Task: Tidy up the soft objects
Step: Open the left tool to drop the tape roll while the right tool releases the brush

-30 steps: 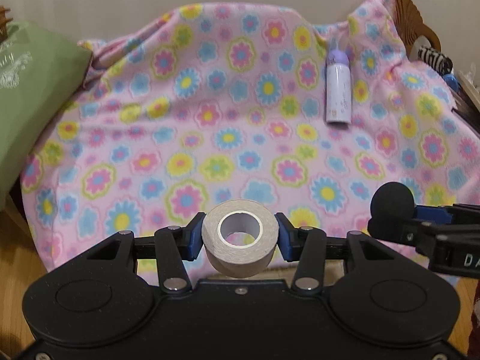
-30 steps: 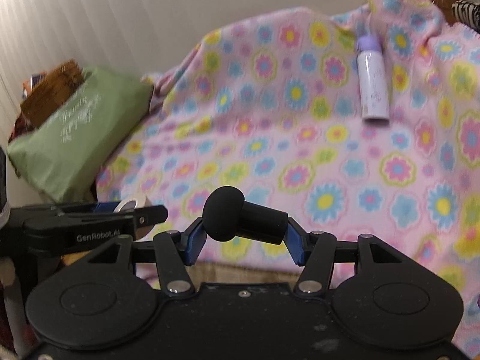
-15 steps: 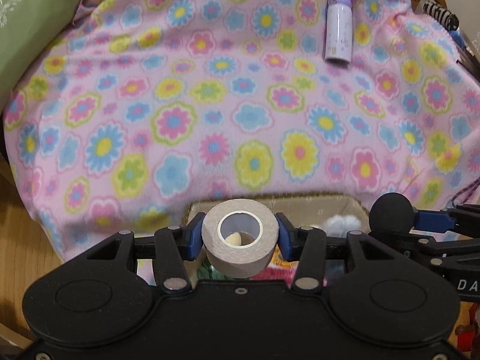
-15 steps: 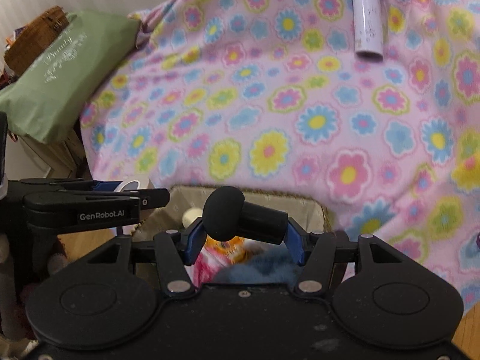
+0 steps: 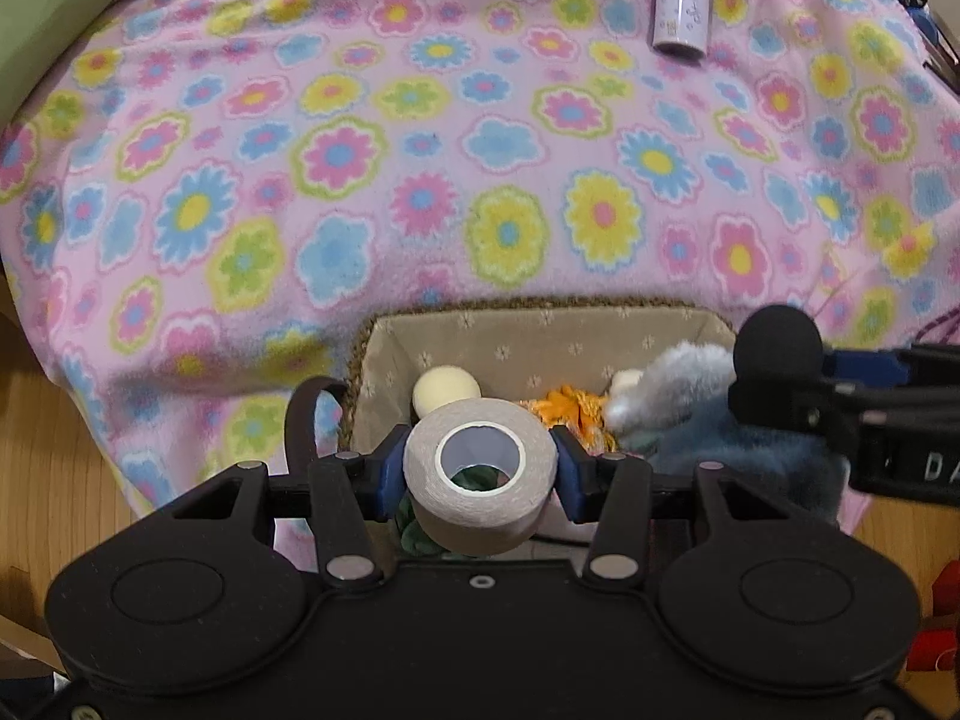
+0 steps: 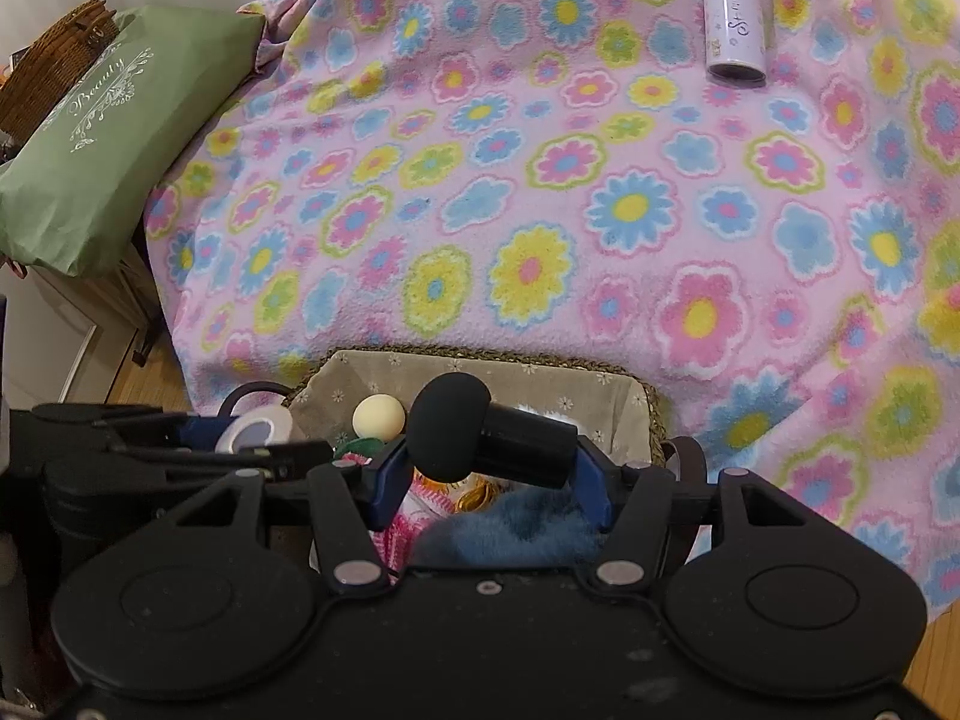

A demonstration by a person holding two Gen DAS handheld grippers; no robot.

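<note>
My left gripper (image 5: 477, 471) is shut on a beige roll of tape (image 5: 474, 516), which hangs over the left part of a fabric-lined woven basket (image 5: 540, 354). In the basket lie a cream ball (image 5: 446, 390), something orange (image 5: 564, 408) and a blue-grey plush toy (image 5: 720, 420). My right gripper (image 6: 489, 480) grips a black piece with a round foam head (image 6: 456, 432) above the plush (image 6: 510, 528). Its jaws are opening slightly, and the piece is still between the pads. The two grippers hang side by side over the basket.
A pink flowered blanket (image 5: 480, 150) covers the bed behind the basket, with a purple-and-white bottle (image 6: 735, 18) lying on it. A green bag (image 6: 108, 150) and a wicker basket (image 6: 60, 72) sit at the left. Wooden floor (image 5: 60, 480) shows beside the basket.
Both grippers have sunk and tipped downward, so the lined basket and its contents have come into view beneath them. The tape roll and the black piece stay held.
</note>
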